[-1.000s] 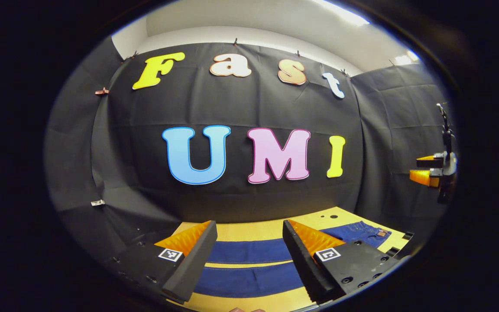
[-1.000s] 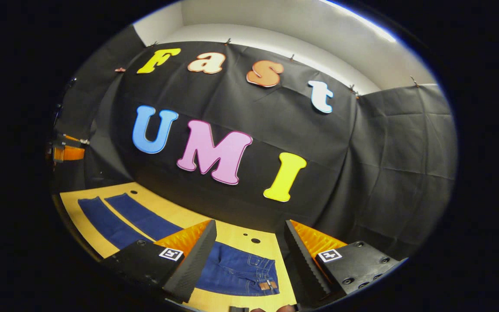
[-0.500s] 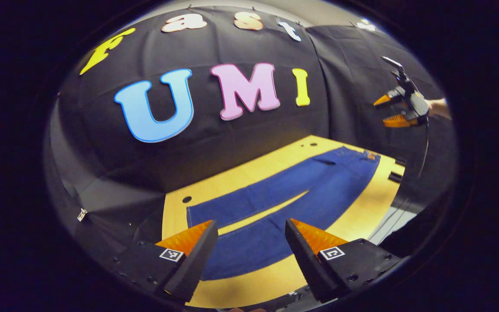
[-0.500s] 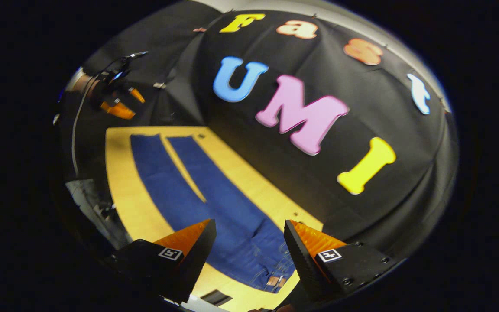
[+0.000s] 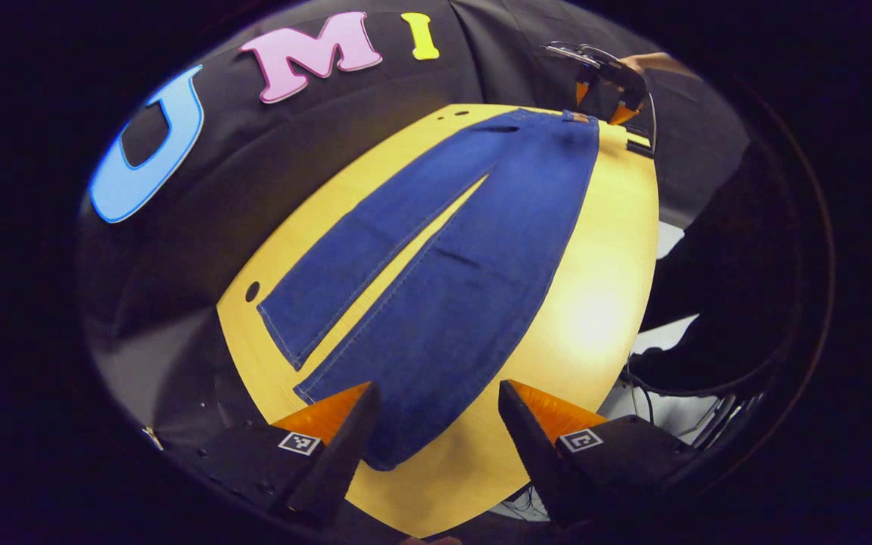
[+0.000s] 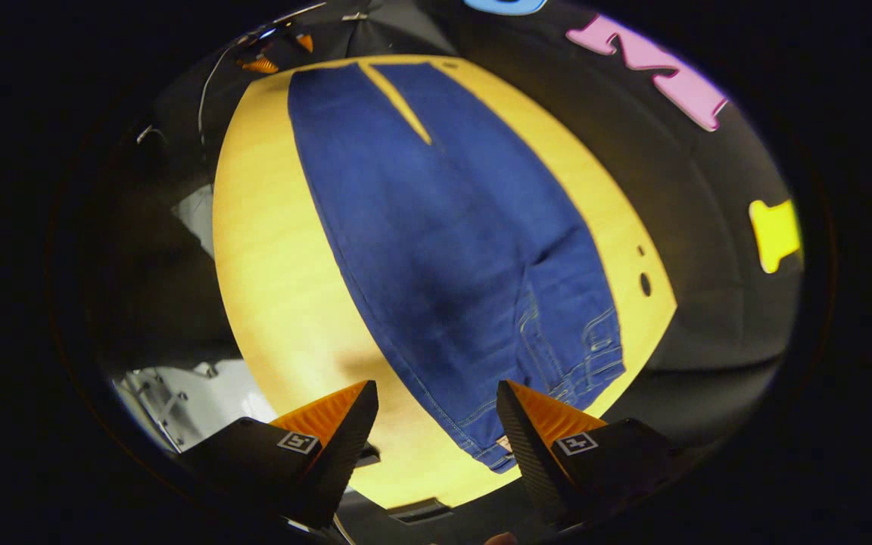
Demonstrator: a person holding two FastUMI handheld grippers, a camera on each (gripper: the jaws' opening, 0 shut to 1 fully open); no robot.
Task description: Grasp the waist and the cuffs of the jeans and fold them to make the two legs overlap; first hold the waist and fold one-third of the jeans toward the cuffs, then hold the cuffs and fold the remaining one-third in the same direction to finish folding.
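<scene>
Left gripper [image 5: 436, 424] hangs above the cuff end, fingers spread wide with nothing between them, the near cuff [image 5: 375, 435] showing in the gap below. Right gripper [image 6: 436, 420] hangs over the waist [image 6: 549, 378] at the other end, fingers just as wide, gripping nothing. Between the two, the jeans [image 5: 451, 265] lie flat and full length on the yellow table [image 5: 595, 318], unfolded, legs side by side with a narrow wedge of tabletop showing between them toward the cuffs. In the left gripper view the right gripper sits far off at the waist end with a hand [image 5: 652, 62] behind it. In the right gripper view the left gripper shows small beyond the cuffs. Black cloth backs the table.
</scene>
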